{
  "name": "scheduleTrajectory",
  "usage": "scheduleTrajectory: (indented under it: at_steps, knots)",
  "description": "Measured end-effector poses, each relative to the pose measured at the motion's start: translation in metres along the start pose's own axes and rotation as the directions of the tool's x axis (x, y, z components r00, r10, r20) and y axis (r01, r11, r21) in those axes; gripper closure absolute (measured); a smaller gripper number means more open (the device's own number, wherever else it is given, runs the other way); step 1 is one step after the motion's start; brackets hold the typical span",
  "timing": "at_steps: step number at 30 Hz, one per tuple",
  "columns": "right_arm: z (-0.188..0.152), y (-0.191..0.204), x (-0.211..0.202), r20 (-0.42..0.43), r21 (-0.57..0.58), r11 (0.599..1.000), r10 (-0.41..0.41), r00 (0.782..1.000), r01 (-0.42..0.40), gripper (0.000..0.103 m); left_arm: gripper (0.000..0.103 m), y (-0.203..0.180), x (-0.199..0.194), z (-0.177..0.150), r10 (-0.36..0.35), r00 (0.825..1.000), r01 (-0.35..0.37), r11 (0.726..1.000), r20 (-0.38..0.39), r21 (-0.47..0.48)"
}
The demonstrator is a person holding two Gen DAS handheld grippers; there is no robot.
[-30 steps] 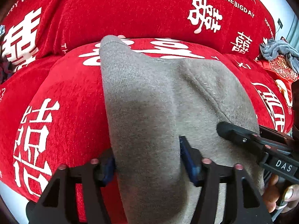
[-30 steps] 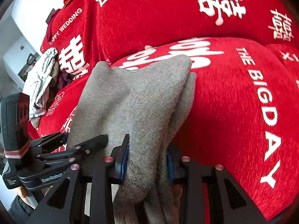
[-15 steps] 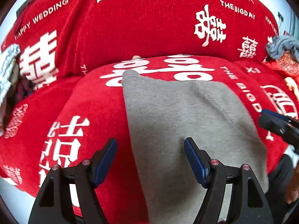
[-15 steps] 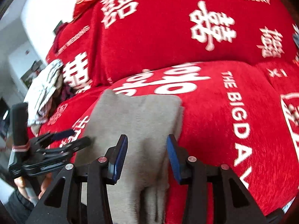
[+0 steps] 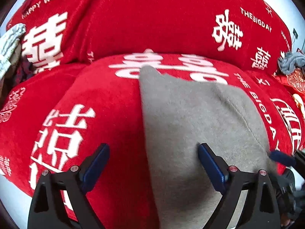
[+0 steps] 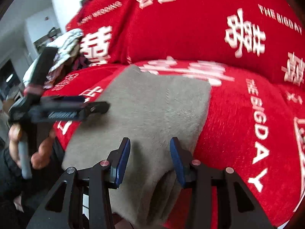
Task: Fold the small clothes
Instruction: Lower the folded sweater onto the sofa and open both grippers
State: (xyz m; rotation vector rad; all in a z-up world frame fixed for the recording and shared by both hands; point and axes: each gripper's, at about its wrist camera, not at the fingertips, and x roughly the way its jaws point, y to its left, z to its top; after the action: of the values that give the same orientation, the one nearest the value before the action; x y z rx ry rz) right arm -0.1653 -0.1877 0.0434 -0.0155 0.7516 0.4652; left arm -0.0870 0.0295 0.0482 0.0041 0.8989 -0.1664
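A grey folded garment [image 5: 190, 124] lies flat on the red sofa seat cushion [image 5: 95, 105]. My left gripper [image 5: 152, 158] hovers over the garment's near left edge. Its jaws are opening wide and the pads touch nothing. The same grey garment [image 6: 152, 110] fills the middle of the right wrist view, its folded layers showing at the near edge. Above that near edge my right gripper [image 6: 149, 156] stands open, pads clear of the cloth. The left gripper [image 6: 76, 106] shows over the garment's left side, and the right gripper's tip [image 5: 282, 158] shows at the right edge.
A red sofa backrest [image 5: 152, 19] with white lettering rises behind the cushion. A pile of pale clothes [image 6: 64, 45] sits at the sofa's left end, and a grey-blue garment [image 5: 289, 63] at the right end. A person's hand [image 6: 40, 152] holds the left gripper's handle.
Both grippers, shut on the lifted grey garment a second ago, have let go and drawn back. The garment now lies flat on the cushion. The left jaws have spread wider.
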Motion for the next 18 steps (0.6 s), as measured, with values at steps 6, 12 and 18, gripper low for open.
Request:
scheduleTrajectory:
  at_steps: [6,12,18]
  knots:
    - [-0.028,0.031,-0.012,-0.036,-0.15,0.986,0.062,0.997,-0.067,0.056,0.008,0.005,0.01,-0.005,0.017,1.0,-0.017,1.0,-0.021,0.001]
    - [-0.029,0.007,0.002,-0.097,-0.039,0.995,0.092,0.991,-0.096,0.056,0.008,-0.003,0.009,0.007,0.027,1.0,-0.027,0.999,0.005,0.036]
    - [0.031,-0.011,0.012,-0.033,-0.047,0.998,0.03,0.999,-0.031,0.042,0.008,-0.006,0.042,0.042,0.057,0.997,-0.056,0.998,-0.047,0.039]
